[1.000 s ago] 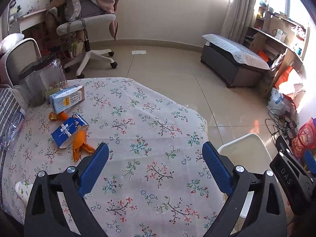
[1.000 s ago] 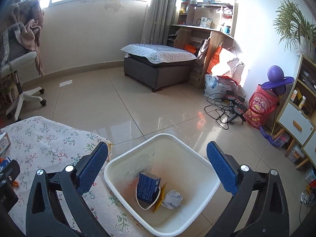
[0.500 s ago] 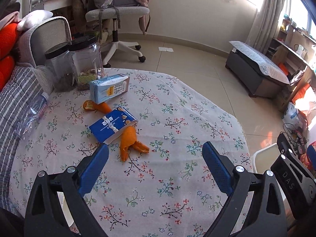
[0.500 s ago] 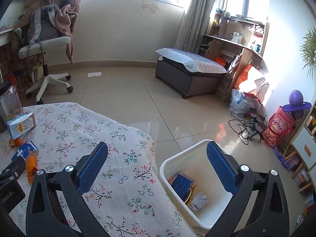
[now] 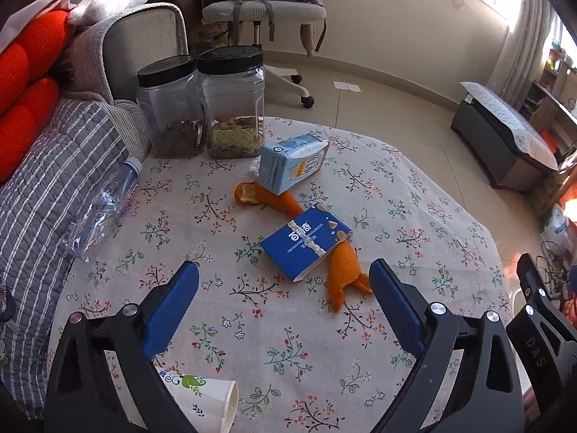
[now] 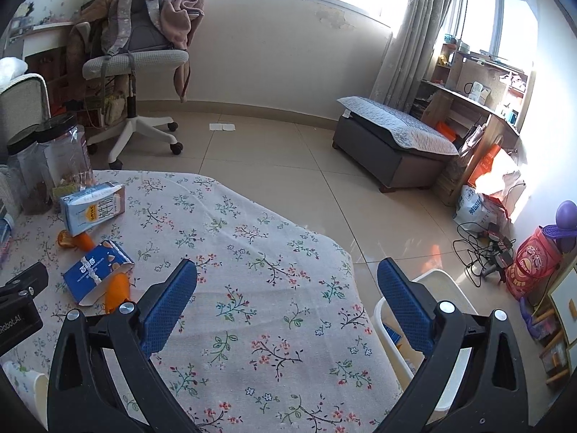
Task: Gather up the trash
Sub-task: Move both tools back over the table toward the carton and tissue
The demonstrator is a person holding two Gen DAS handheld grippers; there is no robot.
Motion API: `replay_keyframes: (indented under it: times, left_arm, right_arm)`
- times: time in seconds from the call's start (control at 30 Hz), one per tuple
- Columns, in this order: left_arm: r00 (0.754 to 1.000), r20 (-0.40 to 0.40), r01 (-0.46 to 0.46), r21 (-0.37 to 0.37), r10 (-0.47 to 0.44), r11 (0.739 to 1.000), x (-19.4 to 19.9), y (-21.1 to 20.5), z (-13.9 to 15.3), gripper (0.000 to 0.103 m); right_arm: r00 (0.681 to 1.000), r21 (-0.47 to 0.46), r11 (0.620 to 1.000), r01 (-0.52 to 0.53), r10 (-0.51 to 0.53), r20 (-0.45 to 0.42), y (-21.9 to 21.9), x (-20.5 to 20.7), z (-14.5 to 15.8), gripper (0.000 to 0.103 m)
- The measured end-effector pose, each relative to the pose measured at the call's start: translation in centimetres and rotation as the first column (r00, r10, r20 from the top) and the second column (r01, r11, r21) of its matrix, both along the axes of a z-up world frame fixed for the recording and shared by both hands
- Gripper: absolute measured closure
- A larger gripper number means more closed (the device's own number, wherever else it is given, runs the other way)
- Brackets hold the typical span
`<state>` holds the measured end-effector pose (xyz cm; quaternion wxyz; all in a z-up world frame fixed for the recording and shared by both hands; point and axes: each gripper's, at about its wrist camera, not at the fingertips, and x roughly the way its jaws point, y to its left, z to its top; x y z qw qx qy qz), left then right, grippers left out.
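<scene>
Lying beside blue box (image 5: 304, 241): orange peel (image 5: 344, 274), carton (image 5: 293, 169)

jars (image 5: 202, 108): 2 (black lids) | cartons (image 5: 293, 168): 2 | bottle (image 5: 104, 209): 1 | cup (image 5: 202, 402): 1

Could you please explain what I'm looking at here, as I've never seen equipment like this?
A person holds a two-finger gripper in each hand, each with a forward-looking fisheye camera. One picture looks along the left gripper, the other along the right gripper. Both are open and hold nothing. On the floral tablecloth lie a dark blue snack box, orange peel, a light blue carton, a crushed plastic bottle, a paper cup and two jars. A white bin stands beside the table.
</scene>
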<state>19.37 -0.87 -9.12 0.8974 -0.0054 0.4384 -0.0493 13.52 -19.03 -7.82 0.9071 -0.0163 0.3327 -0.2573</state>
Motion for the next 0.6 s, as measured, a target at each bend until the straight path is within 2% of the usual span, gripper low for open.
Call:
replay_keyframes:
  times: [0.23,0.4,0.5,0.6]
  left_arm:
    - [0.996,-0.055,-0.068,0.016,0.069,0.998,2.4,4.9,-1.4,0.01]
    - [0.993,-0.097,-0.063,0.032,0.066,0.998,3.9,6.9,-2.7,0.01]
    - [0.989,-0.141,-0.042,0.012,0.043,0.999,5.0,7.7,-3.3,0.01]
    - [0.99,-0.139,-0.033,0.005,0.034,0.999,5.7,8.2,-3.1,0.01]
  right_arm:
    - [0.997,0.026,0.997,-0.067,0.068,-0.048,3.6,2.2,-1.0,0.007]
    - [0.99,0.011,0.993,-0.116,0.116,-0.075,5.5,3.9,-0.9,0.007]
    - [0.988,0.029,0.992,-0.126,0.128,-0.091,6.0,5.6,-0.7,0.007]
    - [0.98,0.064,0.988,-0.141,0.149,-0.135,6.4,8.3,-0.7,0.007]
